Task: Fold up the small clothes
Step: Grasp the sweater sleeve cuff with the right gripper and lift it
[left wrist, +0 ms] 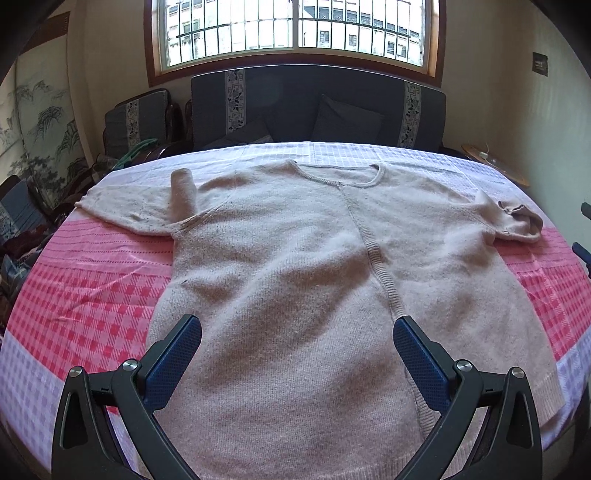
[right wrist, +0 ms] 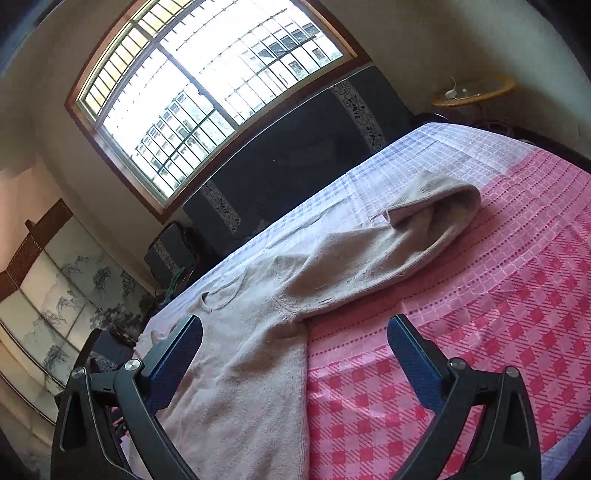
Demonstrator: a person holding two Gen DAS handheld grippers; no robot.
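A pale beige knitted sweater (left wrist: 295,258) lies spread flat, front up, on a table covered with a pink, red and lilac checked cloth (left wrist: 81,291). Its round ribbed neckline (left wrist: 338,175) points toward the far edge, and a ribbed seam runs down the middle of the body toward the near hem. In the left wrist view, the sleeve on the left side (left wrist: 147,206) stretches outward and its cuff end doubles back up over the shoulder; the sleeve on the right side (left wrist: 513,218) is bunched and folded over near the table's edge. The right wrist view shows that same folded sleeve (right wrist: 417,229) from close by, its cuff turned back onto itself, resting on the cloth.

The left gripper (left wrist: 297,334) hovers above the lower body of the sweater, its two black arms with blue textured pads (left wrist: 173,362) spread wide and grasping nothing. The right gripper (right wrist: 295,334) is likewise released, jaws wide apart, empty, poised over the sweater's side edge and armpit, one finger over the knit and the other over the bare checked cloth (right wrist: 480,332).

Beyond the table stands a dark grey sofa with patterned white trim strips (left wrist: 317,107), under a wood-framed barred window (left wrist: 295,29). A folding screen painted with an ink landscape (left wrist: 40,122) stands at the left wall.
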